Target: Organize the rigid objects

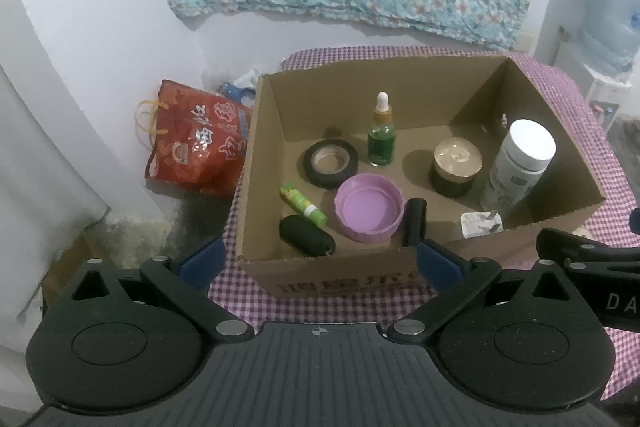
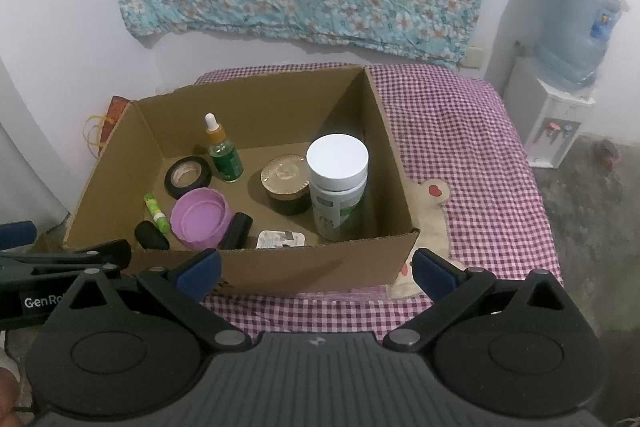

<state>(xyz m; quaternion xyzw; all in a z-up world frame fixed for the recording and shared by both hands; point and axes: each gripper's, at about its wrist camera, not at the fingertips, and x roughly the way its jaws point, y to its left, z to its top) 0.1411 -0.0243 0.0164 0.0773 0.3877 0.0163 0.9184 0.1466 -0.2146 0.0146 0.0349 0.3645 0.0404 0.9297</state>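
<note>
1. A cardboard box [image 2: 240, 267] sits open on a checked cloth [image 2: 460, 155], packed along its near and left parts; its far right corner is bare floor.
2. Inside: a white-capped bottle [image 2: 338, 187] by the right wall, a jar [image 2: 286, 183], a dropper bottle [image 1: 381, 135], a tape roll [image 1: 330, 163], a purple lid [image 1: 369, 207] and a green tube [image 1: 303, 205].
3. The left gripper [image 1: 318, 259] and right gripper [image 2: 316, 267] both hover spread wide and empty at the near wall.
4. The cloth lies free to the box's right.
5. Print on the box's near face is unreadable; "GenRo" shows on the left gripper.
</note>
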